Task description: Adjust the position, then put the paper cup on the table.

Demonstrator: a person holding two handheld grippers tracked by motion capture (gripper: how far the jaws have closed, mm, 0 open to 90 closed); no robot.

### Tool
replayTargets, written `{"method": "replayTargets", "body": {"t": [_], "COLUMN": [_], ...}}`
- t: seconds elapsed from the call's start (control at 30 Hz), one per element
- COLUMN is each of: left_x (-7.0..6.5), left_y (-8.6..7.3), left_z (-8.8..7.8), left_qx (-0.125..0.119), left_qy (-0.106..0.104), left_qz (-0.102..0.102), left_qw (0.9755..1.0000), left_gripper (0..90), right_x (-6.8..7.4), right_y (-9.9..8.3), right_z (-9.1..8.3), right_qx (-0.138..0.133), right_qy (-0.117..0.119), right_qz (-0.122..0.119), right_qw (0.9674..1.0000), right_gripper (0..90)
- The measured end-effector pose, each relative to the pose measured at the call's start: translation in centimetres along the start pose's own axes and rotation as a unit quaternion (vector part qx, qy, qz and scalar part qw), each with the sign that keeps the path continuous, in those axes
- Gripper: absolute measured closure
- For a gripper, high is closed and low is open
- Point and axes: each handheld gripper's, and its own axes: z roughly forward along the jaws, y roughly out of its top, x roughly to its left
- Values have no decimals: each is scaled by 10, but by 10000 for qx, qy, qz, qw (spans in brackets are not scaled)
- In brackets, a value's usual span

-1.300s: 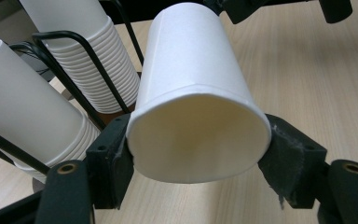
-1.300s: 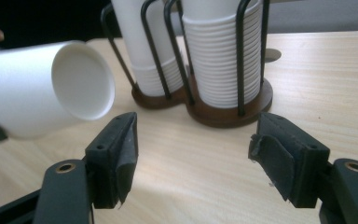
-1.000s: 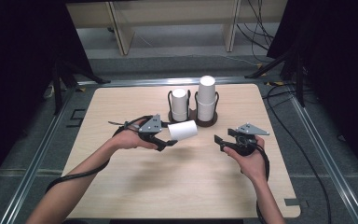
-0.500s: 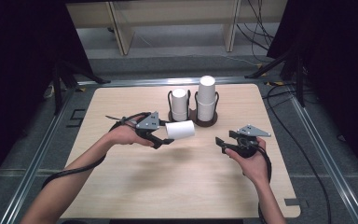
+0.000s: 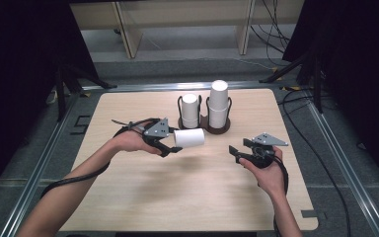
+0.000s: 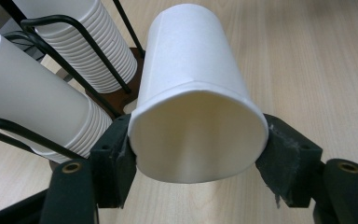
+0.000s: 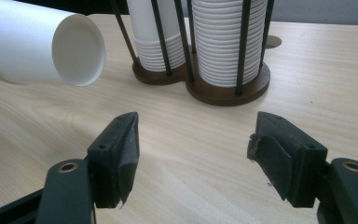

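Observation:
A white paper cup point(image 5: 189, 138) lies on its side in the air over the table, and my left gripper point(image 5: 173, 143) is shut on it near its rim. In the left gripper view the cup point(image 6: 196, 93) has its open mouth toward the camera, and both pads squeeze the rim slightly oval. My right gripper point(image 5: 237, 152) is held above the table's right half, open, with nothing between its jaws point(image 7: 193, 144). The held cup point(image 7: 51, 42) shows at the upper left of the right gripper view, its bottom facing that camera.
A dark wire rack on a brown base point(image 5: 212, 129) stands at the table's far middle with two stacks of white cups, a shorter one point(image 5: 190, 109) and a taller one point(image 5: 218, 102). The stacks point(image 7: 219, 37) are just beyond both grippers. Light wooden tabletop point(image 5: 177, 197) lies in front.
My left hand has drifted a little to the left with the cup still in its grip. The right hand has kept still.

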Motion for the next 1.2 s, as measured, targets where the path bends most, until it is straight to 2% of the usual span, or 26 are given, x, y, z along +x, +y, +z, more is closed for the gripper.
{"method": "replayTargets", "body": {"t": [0.03, 0.13, 0.17, 0.2, 0.23, 0.3, 0.33, 0.37, 0.43, 0.47, 0.5, 0.53, 0.57, 0.6, 0.7, 0.73, 0.8, 0.9, 0.97, 1.0, 1.03, 1.07, 1.13, 1.17, 1.2], "left_x": [0, 0, 1, 1, 2, 1, 2, 2, 3, 3, 3, 3, 4, 4, 3, 3, 4, 5, 5, 6, 6, 6, 6, 6, 6], "left_y": [0, 0, 0, 1, 1, 3, 3, 4, 4, 4, 5, 5, 5, 5, 7, 7, 9, 11, 13, 14, 15, 16, 19, 20, 21], "left_z": [0, 0, 0, -1, -2, -3, -4, -4, -4, -4, -5, -5, -5, -5, -5, -5, -4, -5, -4, -4, -4, -5, -6, -6, -5], "left_qx": [23, 125, 130, 174, 247, 265, 325, 338, 353, 369, 460, 493, 577, 606, 713, 746, 793, 889, 903, 946, 996, 1064, 1153, 1206, 1226], "left_qy": [-1, 20, 26, 16, 13, 19, 8, 12, -19, 4, 23, -2, -8, -24, -20, -48, -17, -85, -77, -92, -95, -108, -148, -162, -167], "left_qz": [13, 72, 84, 90, 171, 152, 188, 176, 98, 91, 137, 97, 184, 198, 278, 267, 322, 368, 363, 399, 410, 465, 519, 533, 543], "left_qw": [10000, 9999, 9999, 9998, 9995, 9995, 9993, 9993, 9993, 9993, 9988, 9987, 9982, 9980, 9971, 9968, 9963, 9953, 9952, 9947, 9941, 9932, 9919, 9911, 9908], "left_gripper": [334, 334, 334, 334, 334, 334, 334, 334, 337, 337, 337, 337, 337, 337, 337, 336, 336, 336, 337, 336, 337, 336, 336, 336, 336], "right_x": [-2, -3, 1, -2, -2, -1, 1, 1, 1, 1, 2, 1, 5, 2, 3, 3, 3, 5, 6, 6, 8, 8, 12, 11, 12], "right_y": [0, 0, 0, 1, 1, 2, 3, 3, 5, 4, 5, 5, 5, 6, 4, 5, 3, 2, 1, 2, 2, 2, 2, 2, 2], "right_z": [0, 1, 0, 1, 0, 2, 1, 4, 4, 7, 7, 10, 9, 10, 13, 12, 12, 11, 13, 12, 12, 11, 10, 11, 11], "right_qx": [-14, -38, 16, -10, 5, -8, 67, 19, 83, 54, 136, 115, 241, 209, 237, 255, 280, 380, 300, 301, 366, 424, 500, 512, 545], "right_qy": [-10, 4, -11, -15, -55, -45, -56, 51, -53, 35, -22, 69, 25, 49, 116, 49, 36, 54, 63, -15, 65, 0, 6, 40, 63], "right_qz": [-126, -207, -9, -214, -269, -320, -291, -293, -460, -454, -468, -560, -430, -665, -708, -821, -796, -705, -776, -890, -839, -921, -905, -1057, -1010], "right_qw": [9999, 9998, 10000, 9998, 9996, 9995, 9995, 9996, 9989, 9989, 9988, 9983, 9988, 9976, 9971, 9963, 9964, 9968, 9965, 9956, 9958, 9948, 9946, 9931, 9934], "right_gripper": [323, 323, 323, 323, 323, 323, 322, 322, 320, 320, 320, 322, 324, 324, 325, 324, 323, 318, 316, 313, 308, 304, 301, 298, 296]}}
